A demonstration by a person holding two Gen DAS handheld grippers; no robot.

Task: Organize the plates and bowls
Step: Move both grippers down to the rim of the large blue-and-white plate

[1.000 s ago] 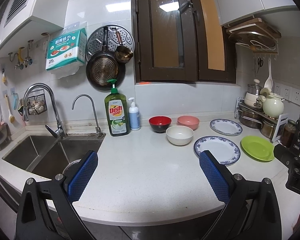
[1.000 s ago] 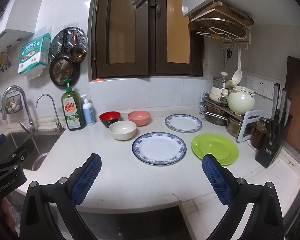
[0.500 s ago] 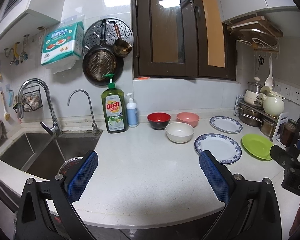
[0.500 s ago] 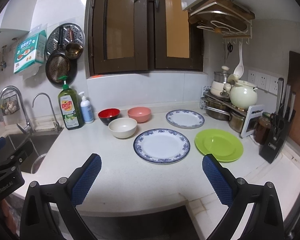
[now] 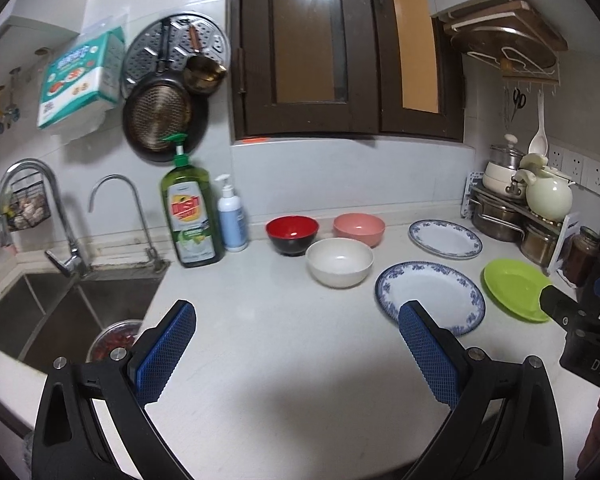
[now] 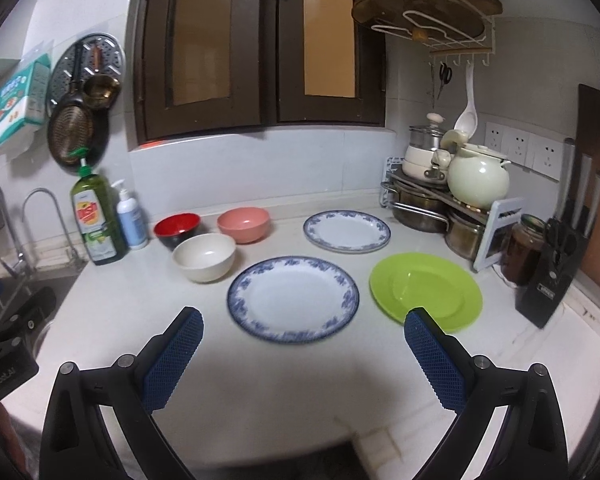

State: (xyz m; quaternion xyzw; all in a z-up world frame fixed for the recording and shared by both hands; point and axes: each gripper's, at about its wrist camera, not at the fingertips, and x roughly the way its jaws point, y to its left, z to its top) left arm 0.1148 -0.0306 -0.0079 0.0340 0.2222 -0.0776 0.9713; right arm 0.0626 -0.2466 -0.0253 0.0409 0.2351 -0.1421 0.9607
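Both fisheye views look forward and slightly down over the tabletop toward the tiled back wall, each with its own open jaws filling the bottom of the frame. The left view sits further left, taking in the sink at lower left. The right view sits nearer the corner, with the knife block at right. Both share the white bowl, the near blue-rimmed plate and the green plate.

The right gripper hangs over the counter's front edge, jaws wide, empty. Ahead: blue-rimmed plate, green plate, second blue-rimmed plate behind. White bowl, red bowl and pink bowl cluster left.
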